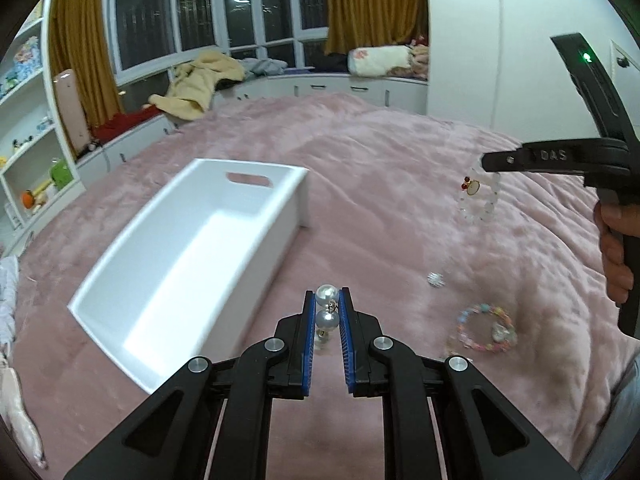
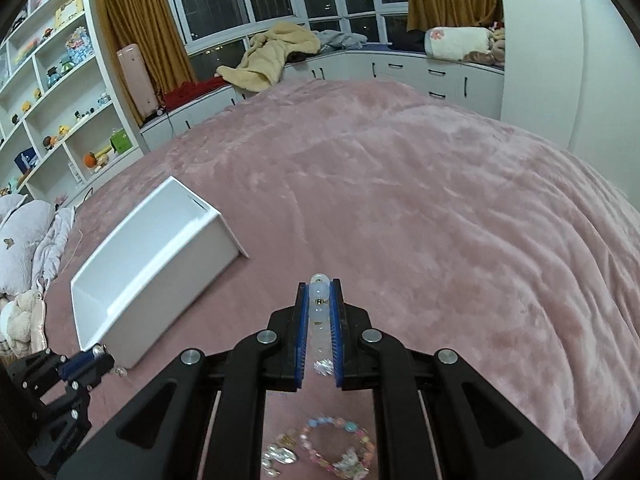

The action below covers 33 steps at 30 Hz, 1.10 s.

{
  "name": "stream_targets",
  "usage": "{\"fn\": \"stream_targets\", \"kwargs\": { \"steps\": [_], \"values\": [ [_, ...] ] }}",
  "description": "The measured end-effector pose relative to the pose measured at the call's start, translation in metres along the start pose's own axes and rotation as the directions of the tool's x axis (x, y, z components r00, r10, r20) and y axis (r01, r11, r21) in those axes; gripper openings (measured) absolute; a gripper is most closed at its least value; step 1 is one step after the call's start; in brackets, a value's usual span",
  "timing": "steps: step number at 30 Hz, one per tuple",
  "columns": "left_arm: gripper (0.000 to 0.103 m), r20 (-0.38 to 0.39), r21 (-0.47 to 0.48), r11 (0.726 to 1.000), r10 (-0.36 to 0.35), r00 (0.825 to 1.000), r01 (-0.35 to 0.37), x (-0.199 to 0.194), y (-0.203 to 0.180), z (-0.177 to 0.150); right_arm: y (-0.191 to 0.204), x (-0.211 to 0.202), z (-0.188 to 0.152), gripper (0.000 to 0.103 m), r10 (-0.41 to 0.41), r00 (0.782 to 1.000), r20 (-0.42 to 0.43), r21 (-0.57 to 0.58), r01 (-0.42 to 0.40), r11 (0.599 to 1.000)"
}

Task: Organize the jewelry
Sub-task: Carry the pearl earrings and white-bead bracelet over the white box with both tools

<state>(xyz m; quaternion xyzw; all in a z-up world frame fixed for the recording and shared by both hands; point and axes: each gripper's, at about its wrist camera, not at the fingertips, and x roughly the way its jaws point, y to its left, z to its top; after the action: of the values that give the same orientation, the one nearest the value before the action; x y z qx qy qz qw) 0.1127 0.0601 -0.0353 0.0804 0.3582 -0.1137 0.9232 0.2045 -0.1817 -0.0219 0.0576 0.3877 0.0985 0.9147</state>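
My left gripper (image 1: 327,294) is shut on a pearl earring (image 1: 327,307) and holds it above the pink bedspread, just right of the white bin (image 1: 132,280). My right gripper (image 2: 319,284) is shut on a clear bead bracelet (image 2: 319,300), lifted off the bed. In the left wrist view the right gripper (image 1: 490,162) is at the right with the bracelet (image 1: 480,198) hanging from it. In the right wrist view the left gripper (image 2: 102,354) sits at the bin's (image 2: 132,264) near corner. The bin looks empty.
A colourful bead bracelet (image 1: 486,328) and a small sparkly piece (image 1: 436,279) lie on the bedspread (image 1: 380,152). The bracelet (image 2: 340,446) and a crystal piece (image 2: 278,458) show below my right gripper. Shelves (image 2: 52,92) stand at the left, pillows (image 2: 20,240) beside the bed.
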Motion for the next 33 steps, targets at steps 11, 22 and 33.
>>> {"fn": "stream_targets", "kwargs": {
  "steps": [11, 22, 33],
  "values": [
    [0.016, 0.034, -0.082, 0.990, 0.118, 0.992, -0.115, -0.012, 0.078, 0.014, 0.085, 0.026, 0.039, 0.011, 0.052, 0.999, -0.008, -0.122, -0.053, 0.991],
    [0.016, -0.018, -0.140, 0.972, 0.188, 0.982, -0.189, 0.011, 0.124, 0.004, 0.171, 0.069, 0.059, 0.011, 0.120, 0.991, -0.061, -0.224, -0.131, 0.966],
    [0.016, -0.085, -0.181, 0.962, 0.194, 0.977, -0.206, 0.046, 0.138, -0.009, 0.240, 0.124, 0.054, 0.011, 0.169, 0.975, -0.147, -0.283, -0.205, 0.937]
  ]
}}
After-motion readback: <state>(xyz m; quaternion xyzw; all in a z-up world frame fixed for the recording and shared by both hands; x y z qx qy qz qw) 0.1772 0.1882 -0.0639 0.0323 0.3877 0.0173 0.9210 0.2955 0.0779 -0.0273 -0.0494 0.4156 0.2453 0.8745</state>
